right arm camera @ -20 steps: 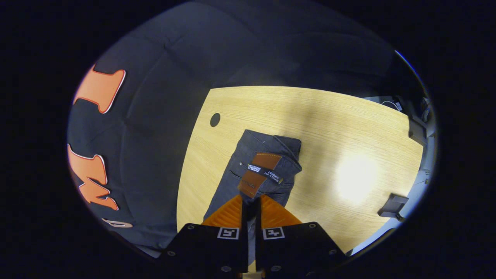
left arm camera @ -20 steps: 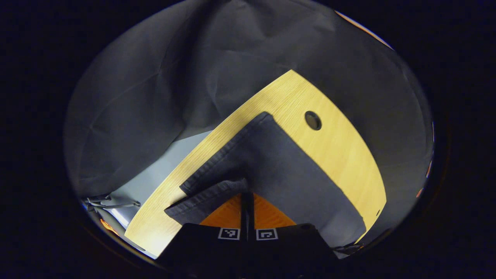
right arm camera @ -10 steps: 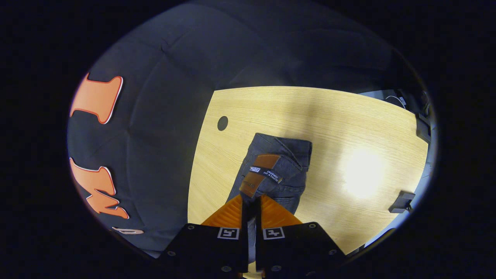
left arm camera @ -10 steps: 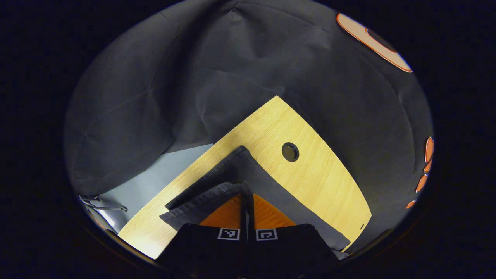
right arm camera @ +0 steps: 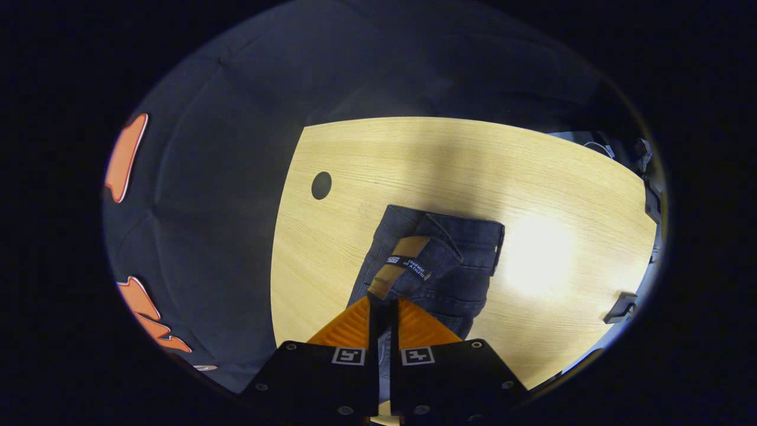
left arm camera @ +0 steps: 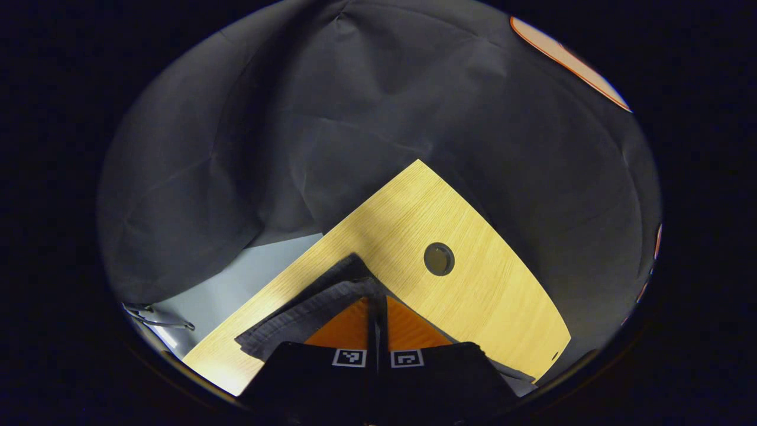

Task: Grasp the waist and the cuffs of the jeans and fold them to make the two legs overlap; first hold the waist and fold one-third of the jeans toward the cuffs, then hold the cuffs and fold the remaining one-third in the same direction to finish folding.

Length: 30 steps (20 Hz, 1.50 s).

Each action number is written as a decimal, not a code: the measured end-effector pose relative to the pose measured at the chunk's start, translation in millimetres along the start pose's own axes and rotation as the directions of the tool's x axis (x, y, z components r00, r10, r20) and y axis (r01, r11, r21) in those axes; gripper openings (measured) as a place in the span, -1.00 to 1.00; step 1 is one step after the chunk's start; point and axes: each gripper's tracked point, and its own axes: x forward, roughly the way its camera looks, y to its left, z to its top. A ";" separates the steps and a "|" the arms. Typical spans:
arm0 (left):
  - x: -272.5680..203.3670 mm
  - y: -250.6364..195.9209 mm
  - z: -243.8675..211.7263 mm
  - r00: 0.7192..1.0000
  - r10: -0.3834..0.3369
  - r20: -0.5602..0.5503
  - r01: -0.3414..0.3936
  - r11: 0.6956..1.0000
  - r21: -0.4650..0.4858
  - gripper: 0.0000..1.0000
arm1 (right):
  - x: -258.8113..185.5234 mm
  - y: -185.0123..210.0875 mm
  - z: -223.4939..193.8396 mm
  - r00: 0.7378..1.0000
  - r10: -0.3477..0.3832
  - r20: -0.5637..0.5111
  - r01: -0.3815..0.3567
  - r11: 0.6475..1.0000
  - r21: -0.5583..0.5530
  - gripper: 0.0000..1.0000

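Left claw (left arm camera: 377,302) pinched together on the cuffs (left arm camera: 307,316); the leg below runs behind the claw body, so most of it is hidden. Right claw (right arm camera: 383,303) clamped on the waist (right arm camera: 408,269), probably near the leather patch. Jeans (right arm camera: 437,260) lie mid-desk, bare desk (right arm camera: 562,195) all round. Cuffs sit near the desk's corner edge, cable hole (left arm camera: 439,258) just beside.
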 end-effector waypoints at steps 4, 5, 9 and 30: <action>-3.0 -14.6 3.6 0.999 -0.045 0.014 0.045 0.999 0.013 -0.71 | 7.7 18.4 5.3 0.999 0.049 0.008 -0.049 0.999 -0.016 -0.52; -6.7 -17.1 9.1 0.998 -0.050 0.042 0.048 0.998 0.040 -0.51 | 2.9 24.4 11.0 0.997 0.077 0.026 -0.076 0.997 -0.020 -0.41; -37.7 -37.7 23.0 0.984 -0.115 0.139 0.089 0.979 0.182 0.35 | -4.9 14.6 18.2 0.995 0.071 0.076 -0.065 0.994 -0.083 0.19; -296.9 -124.1 -49.4 0.684 -0.470 0.558 0.081 0.809 0.582 0.94 | 15.4 -89.5 -8.2 0.988 -0.116 0.099 0.140 0.949 -0.283 0.88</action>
